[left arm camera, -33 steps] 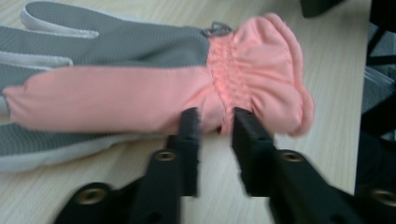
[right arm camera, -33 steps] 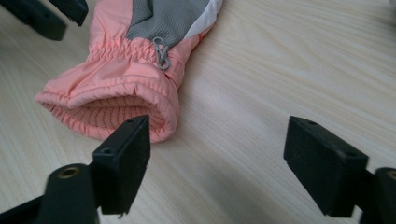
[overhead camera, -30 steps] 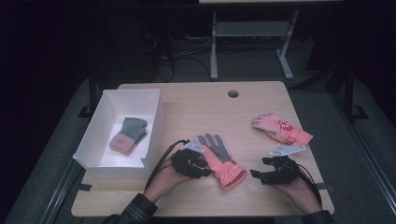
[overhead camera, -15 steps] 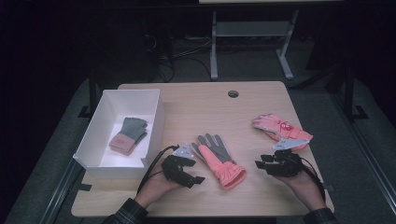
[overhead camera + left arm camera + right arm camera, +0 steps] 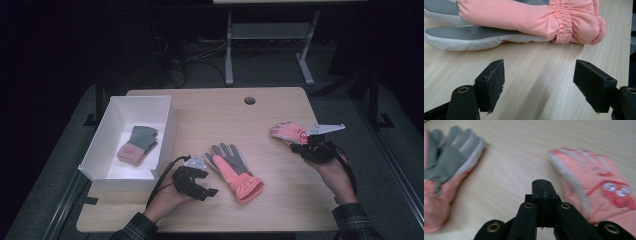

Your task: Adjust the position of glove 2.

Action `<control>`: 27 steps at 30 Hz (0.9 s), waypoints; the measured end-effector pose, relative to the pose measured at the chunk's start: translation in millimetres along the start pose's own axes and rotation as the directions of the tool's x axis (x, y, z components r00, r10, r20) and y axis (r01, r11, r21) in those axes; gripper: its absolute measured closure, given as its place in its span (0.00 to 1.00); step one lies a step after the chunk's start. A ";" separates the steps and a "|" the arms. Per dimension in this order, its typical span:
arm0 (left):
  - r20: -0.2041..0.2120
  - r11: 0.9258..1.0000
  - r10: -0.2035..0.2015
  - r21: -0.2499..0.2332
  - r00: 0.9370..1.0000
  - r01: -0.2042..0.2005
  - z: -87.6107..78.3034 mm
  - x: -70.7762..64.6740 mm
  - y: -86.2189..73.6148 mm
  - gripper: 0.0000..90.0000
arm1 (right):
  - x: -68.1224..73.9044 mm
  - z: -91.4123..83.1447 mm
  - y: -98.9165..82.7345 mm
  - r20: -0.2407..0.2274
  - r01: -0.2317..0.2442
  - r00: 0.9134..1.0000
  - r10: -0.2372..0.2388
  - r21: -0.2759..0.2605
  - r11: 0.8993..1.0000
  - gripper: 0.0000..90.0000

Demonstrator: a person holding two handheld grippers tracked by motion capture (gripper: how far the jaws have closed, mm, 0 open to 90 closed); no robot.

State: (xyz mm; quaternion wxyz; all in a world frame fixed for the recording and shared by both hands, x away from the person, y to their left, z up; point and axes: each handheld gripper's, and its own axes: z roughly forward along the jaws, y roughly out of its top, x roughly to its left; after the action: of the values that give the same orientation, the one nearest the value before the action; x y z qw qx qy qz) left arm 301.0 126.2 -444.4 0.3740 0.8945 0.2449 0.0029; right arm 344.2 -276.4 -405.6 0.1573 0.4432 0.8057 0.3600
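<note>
While your left gripper rests on the table with its jaws wide apart and nothing between them, the grey-palmed glove lies flat just beside it, palm up, cuff toward you. In the left gripper view that glove's gathered cuff sits just ahead of the pads, not touching them. Your right gripper has just been closing; its jaws now meet, pad against pad, with nothing caught in them. The pink glove lies by its tip near the table's right edge, back up. A third pair rests in the white box at left.
</note>
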 end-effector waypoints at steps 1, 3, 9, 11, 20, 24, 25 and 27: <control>0.001 1.000 -0.001 0.000 1.000 0.001 0.3 -0.2 0.0 0.28 | -7.0 0.8 1.9 0.014 -0.009 1.000 0.009 -0.002 1.000 1.00; 0.000 1.000 -0.001 0.001 1.000 0.001 0.5 -0.1 -0.1 0.28 | -20.5 3.8 3.7 0.037 -0.034 0.999 0.034 -0.009 0.999 1.00; -0.001 1.000 0.004 0.013 1.000 -0.004 2.4 0.8 -0.6 0.28 | -59.2 12.5 3.4 0.123 -0.100 0.988 0.099 0.005 0.995 1.00; -0.001 1.000 0.005 0.013 1.000 -0.005 2.6 0.8 -0.7 0.28 | -66.8 14.9 1.1 0.137 -0.113 0.985 0.110 0.017 0.993 1.00; -0.003 1.000 0.010 0.022 1.000 -0.010 4.0 0.7 -0.5 0.28 | -79.8 29.0 -5.0 0.122 -0.135 0.984 0.127 0.058 0.989 1.00; -0.002 1.000 0.006 0.019 1.000 -0.006 4.1 0.0 -0.6 0.28 | -76.3 32.8 -5.1 0.108 -0.136 0.986 0.127 0.082 0.987 1.00; -0.002 1.000 0.004 0.017 1.000 -0.004 3.9 0.0 -0.5 0.28 | -74.7 32.6 -4.7 0.097 -0.139 0.987 0.131 0.085 0.987 1.00; -0.004 1.000 0.009 0.022 1.000 -0.009 3.1 0.3 -0.4 0.28 | -71.7 32.2 -3.8 0.085 -0.141 0.987 0.133 0.094 0.986 1.00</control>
State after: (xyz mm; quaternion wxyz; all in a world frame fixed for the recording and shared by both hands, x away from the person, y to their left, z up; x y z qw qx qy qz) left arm 301.7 124.5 -446.9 0.3634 0.8998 0.2416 0.0040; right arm 400.4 -322.8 -435.3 0.1413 0.5187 0.7833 0.3120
